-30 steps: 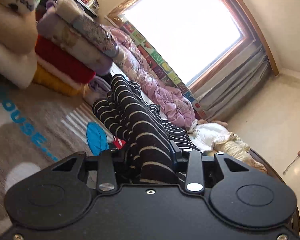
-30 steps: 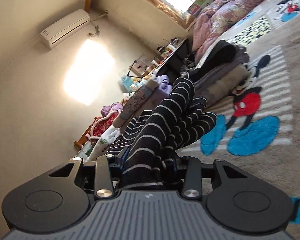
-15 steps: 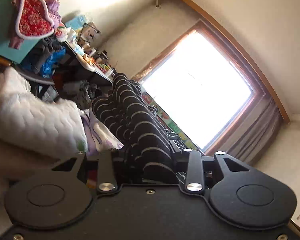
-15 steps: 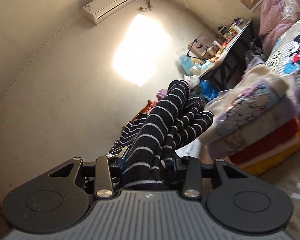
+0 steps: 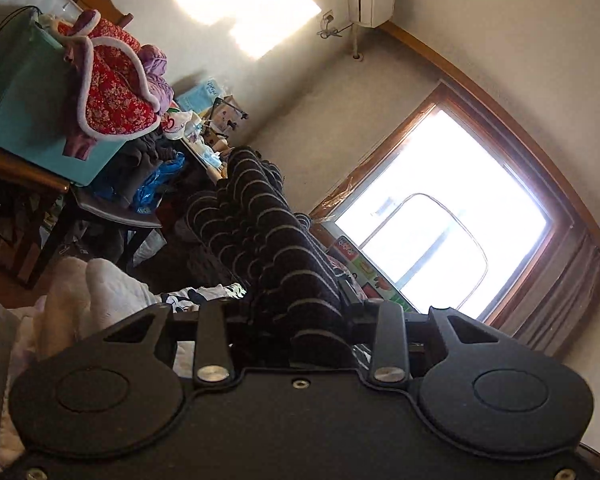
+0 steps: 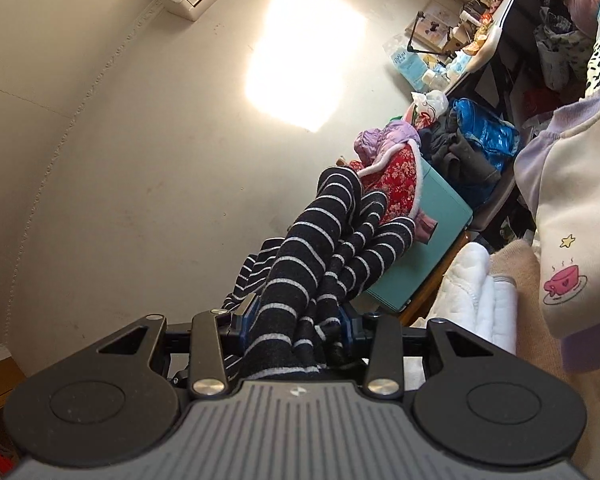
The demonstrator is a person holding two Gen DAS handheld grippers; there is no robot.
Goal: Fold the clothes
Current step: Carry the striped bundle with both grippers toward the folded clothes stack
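Observation:
A black garment with thin white stripes point(image 5: 260, 240) is bunched up between the jaws of my left gripper point(image 5: 296, 312), which is shut on it. The cloth rises in folds in front of the camera and hides the fingertips. In the right wrist view the same striped garment point(image 6: 324, 248) is clamped in my right gripper point(image 6: 296, 316), also shut on it. A loose part hangs off to the left of the jaws. Both grippers point about level, toward the room's wall and clutter.
A teal box point(image 5: 28, 112) with a red floral padded jacket point(image 5: 112, 96) stands on a wooden table at the left. A bright window point(image 5: 440, 232) is at the right. A stack of folded clothes point(image 6: 572, 240) and white quilted bedding point(image 6: 472, 292) lie close on the right, with a cluttered desk point(image 6: 496, 24) behind.
Both views have swung away from the rug and bed, up toward the wall, air conditioner and cluttered table. The striped garment has stayed clamped in both grippers throughout.

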